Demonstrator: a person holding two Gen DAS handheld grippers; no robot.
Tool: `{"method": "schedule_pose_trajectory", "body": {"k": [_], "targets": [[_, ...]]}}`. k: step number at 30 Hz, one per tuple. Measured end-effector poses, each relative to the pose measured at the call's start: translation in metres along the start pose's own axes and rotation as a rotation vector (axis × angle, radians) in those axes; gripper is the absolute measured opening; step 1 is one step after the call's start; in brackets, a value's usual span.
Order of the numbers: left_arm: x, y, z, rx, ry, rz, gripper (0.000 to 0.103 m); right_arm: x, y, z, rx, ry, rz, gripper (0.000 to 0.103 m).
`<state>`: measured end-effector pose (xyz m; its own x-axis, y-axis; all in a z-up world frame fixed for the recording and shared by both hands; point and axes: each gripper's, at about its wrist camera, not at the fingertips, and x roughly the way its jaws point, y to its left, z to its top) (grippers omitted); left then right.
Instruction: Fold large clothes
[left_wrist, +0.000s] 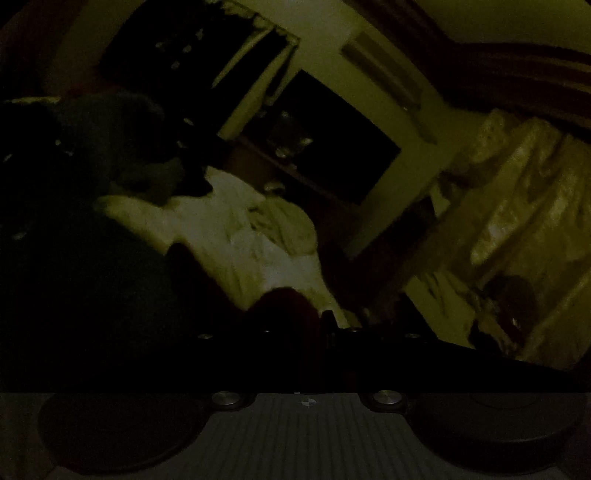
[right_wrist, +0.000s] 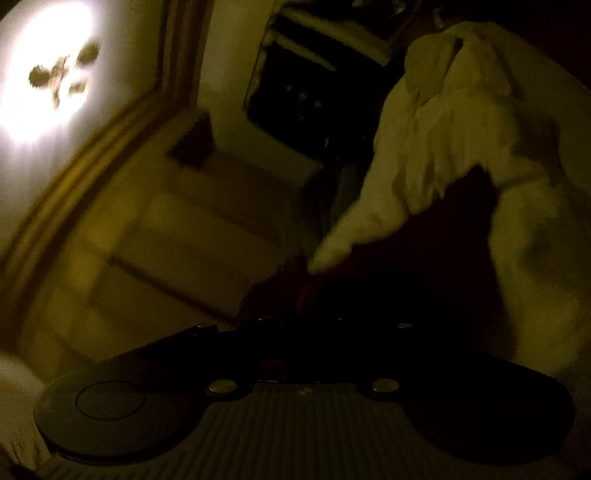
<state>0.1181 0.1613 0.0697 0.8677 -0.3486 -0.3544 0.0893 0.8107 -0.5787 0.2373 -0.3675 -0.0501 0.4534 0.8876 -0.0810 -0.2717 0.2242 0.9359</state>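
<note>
- I'm in a very dim room here, everything yellow-green and blurred.
- Right view: a ceiling light (right_wrist: 48, 74) glares bright white at upper left, with a moulding (right_wrist: 110, 140) running beside it along the pale ceiling.
- Dark window (right_wrist: 306, 92) ahead of me, framed in a light wall.
- Left view: that dark window (left_wrist: 332, 147) again, a curtain (left_wrist: 255, 55) hanging beside it.
- On my right, shelves (left_wrist: 524, 221) stacked with pale bundles I can't make out.
- An air conditioner (left_wrist: 384, 70) sits high on the wall (left_wrist: 369, 29).

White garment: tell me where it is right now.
In the right wrist view the white garment hangs across the right side, its tip reaching down toward the dark hand-held gripper. In the left wrist view it sits centre-left.
</note>
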Motion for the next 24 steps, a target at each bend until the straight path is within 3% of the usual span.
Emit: {"method": "schedule_pose_trajectory", "body": {"k": [3, 5, 7, 10, 12, 14, 17, 18, 21, 24], "targets": [[0.050, 0.005, 0.029, -0.019, 0.012, 0.076, 0.070, 0.026, -0.020, 0.044, 0.113, -0.069, 0.007, 0.012], [0.088, 0.014, 0.043, -0.020, 0.032, 0.144, 0.070, 0.048, -0.032, 0.072, 0.117, -0.106, -0.051, 0.012], [0.118, 0.036, 0.053, -0.059, 0.065, 0.185, 0.070, 0.073, -0.048, 0.095, 0.120, -0.149, -0.135, 0.012], [0.169, 0.075, 0.053, -0.124, 0.124, 0.312, 0.074, 0.106, -0.076, 0.115, 0.079, -0.219, -0.301, 0.012], [0.197, 0.104, 0.042, -0.173, 0.162, 0.391, 0.077, 0.133, -0.101, 0.119, 0.072, -0.224, -0.415, 0.012], [0.215, 0.123, 0.034, -0.171, 0.174, 0.422, 0.077, 0.156, -0.126, 0.115, 0.091, -0.208, -0.525, 0.012], [0.224, 0.124, 0.031, -0.117, 0.180, 0.442, 0.073, 0.176, -0.150, 0.105, 0.059, -0.180, -0.629, 0.013], [0.224, 0.122, 0.031, -0.109, 0.180, 0.432, 0.085, 0.176, -0.153, 0.104, 0.054, -0.179, -0.625, 0.013], [0.217, 0.133, 0.032, -0.152, 0.166, 0.376, 0.088, 0.167, -0.158, 0.108, 0.081, -0.177, -0.580, 0.015], [0.198, 0.142, 0.029, -0.243, 0.125, 0.287, 0.095, 0.156, -0.162, 0.104, 0.117, -0.200, -0.519, 0.028]]}}
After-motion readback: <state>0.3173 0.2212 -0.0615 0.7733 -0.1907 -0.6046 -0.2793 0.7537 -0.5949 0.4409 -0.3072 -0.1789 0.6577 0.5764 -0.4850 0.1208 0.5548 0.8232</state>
